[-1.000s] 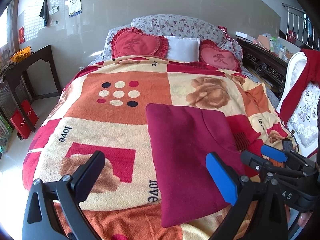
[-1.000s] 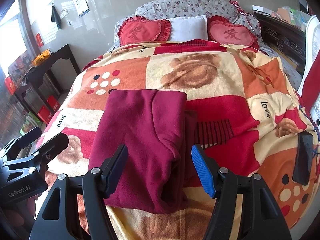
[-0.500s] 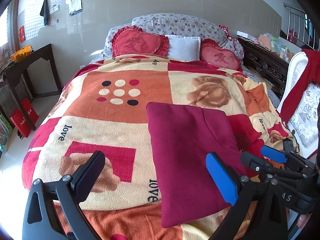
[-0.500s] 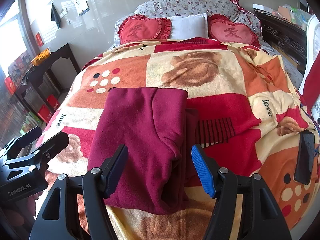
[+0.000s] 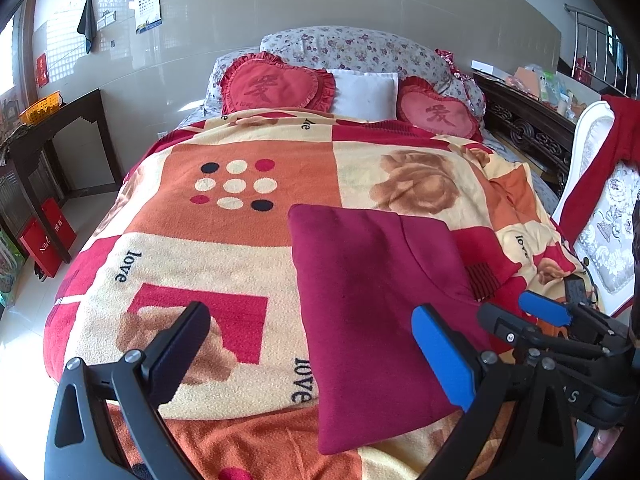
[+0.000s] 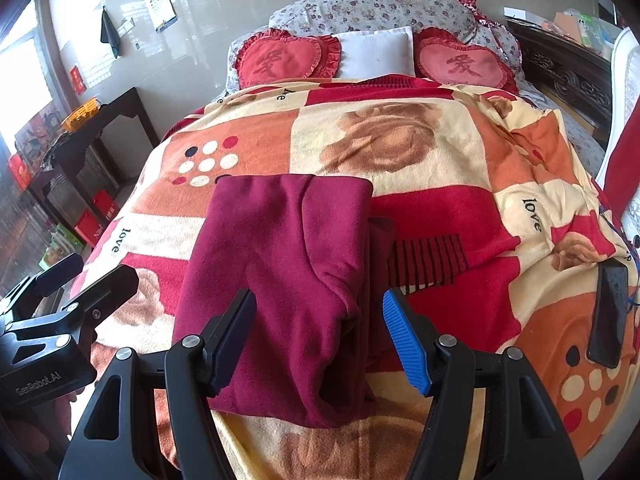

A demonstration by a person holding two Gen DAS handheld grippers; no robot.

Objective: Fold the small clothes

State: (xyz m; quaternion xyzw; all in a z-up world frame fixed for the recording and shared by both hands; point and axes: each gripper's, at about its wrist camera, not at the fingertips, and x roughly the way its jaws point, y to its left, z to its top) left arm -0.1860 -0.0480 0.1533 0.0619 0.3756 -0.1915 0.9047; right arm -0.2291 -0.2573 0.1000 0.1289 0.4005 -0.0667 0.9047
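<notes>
Both jaws stand released, gripping nothing. The folded maroon garment [image 6: 280, 280] lies on the blanket [image 6: 460, 152] just ahead of your right gripper [image 6: 316, 340], beside your left gripper [image 5: 312, 352]. Lower onto its near hem, pinch every layer, then fold toward the pillows [image 6: 376, 52].

Black tongs [image 6: 318, 340], one blue pad

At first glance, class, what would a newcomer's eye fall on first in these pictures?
A folded maroon garment lies near the foot of a bed, on a loud orange, red and cream blanket. Two red heart cushions flank a white pillow at the head. Both hand-held grippers hover open: the right hand-held gripper over the garment, the left hand-held gripper over its left edge.
</notes>
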